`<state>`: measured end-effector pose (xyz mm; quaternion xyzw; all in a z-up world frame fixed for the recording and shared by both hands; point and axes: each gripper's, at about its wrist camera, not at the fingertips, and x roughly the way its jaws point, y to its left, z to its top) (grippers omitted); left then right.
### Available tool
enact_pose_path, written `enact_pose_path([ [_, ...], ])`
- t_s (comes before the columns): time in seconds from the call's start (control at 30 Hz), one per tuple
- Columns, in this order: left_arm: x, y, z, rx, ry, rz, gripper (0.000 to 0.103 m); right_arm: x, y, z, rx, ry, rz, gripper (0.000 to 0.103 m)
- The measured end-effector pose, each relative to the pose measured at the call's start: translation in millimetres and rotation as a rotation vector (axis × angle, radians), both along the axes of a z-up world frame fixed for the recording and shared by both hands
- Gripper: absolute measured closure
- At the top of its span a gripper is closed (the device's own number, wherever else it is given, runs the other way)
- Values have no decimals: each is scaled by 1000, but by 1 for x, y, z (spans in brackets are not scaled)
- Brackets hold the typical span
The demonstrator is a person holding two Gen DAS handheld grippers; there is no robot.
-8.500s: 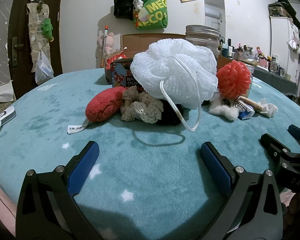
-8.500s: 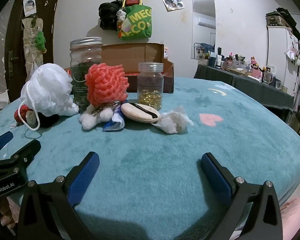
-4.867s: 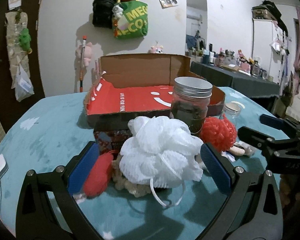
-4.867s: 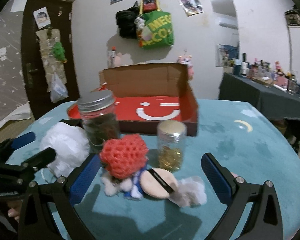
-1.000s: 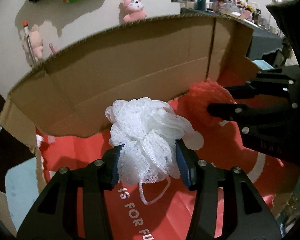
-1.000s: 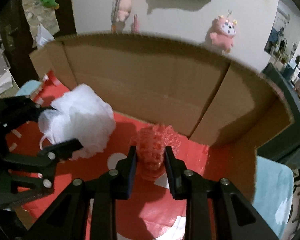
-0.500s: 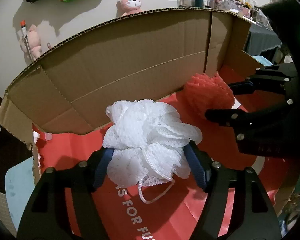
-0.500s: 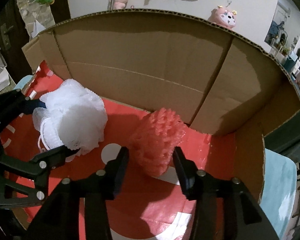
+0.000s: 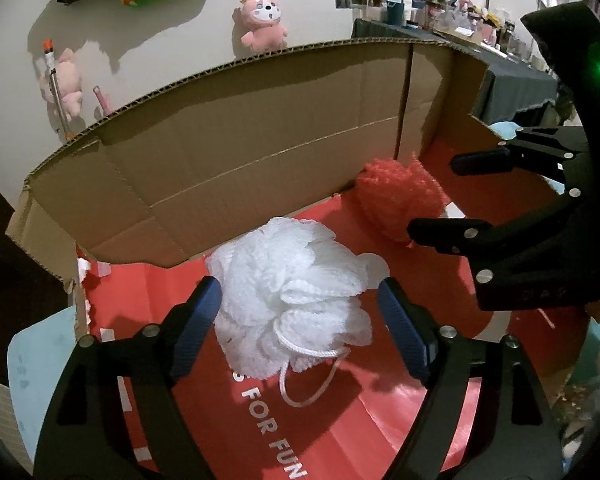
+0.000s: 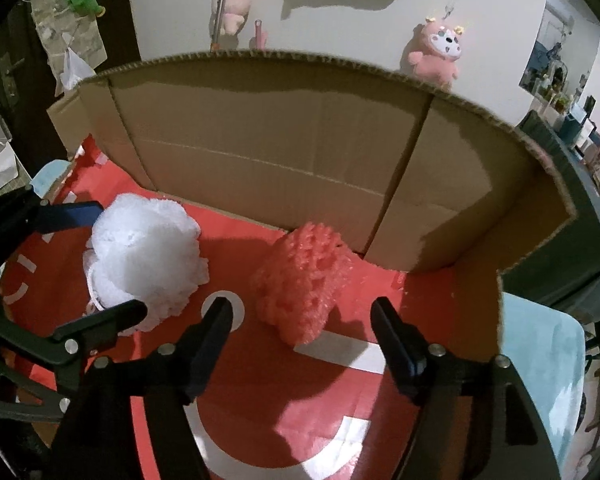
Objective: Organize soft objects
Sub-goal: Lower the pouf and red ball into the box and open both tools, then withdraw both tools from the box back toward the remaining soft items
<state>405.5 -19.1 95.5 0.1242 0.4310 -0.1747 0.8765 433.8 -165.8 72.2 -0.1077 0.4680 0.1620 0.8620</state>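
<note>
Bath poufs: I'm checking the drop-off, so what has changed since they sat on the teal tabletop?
The white bath pouf and red bath pouf now lie in the cardboard box. The left gripper and right gripper have just been opening; each pouf sits released between open jaws. Box unmoved.

Dim, warm indoor light from above casts soft shadows on the red box floor [image 9: 340, 420]. Strong fisheye curvature bends the cardboard wall [image 10: 268, 160]; corners vignette black. Focus is adequate, colours noisy.
</note>
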Motion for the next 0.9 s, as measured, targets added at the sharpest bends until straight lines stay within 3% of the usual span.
enact_pose_path([
  [0.3,-29,6,35,-58,-56,25,22,-33,-12,40,35,-65,-15,24],
  [0.43,-57,10,61,-113,-111,38,9,-61,-20,69,76,-120,-21,15],
  [0.67,-122,16,109,-199,-249,46,4,-130,-37,121,149,-250,-25,2],
  [0.9,-200,15,141,-248,-390,39,0,-218,-50,161,206,-402,-8,0],
])
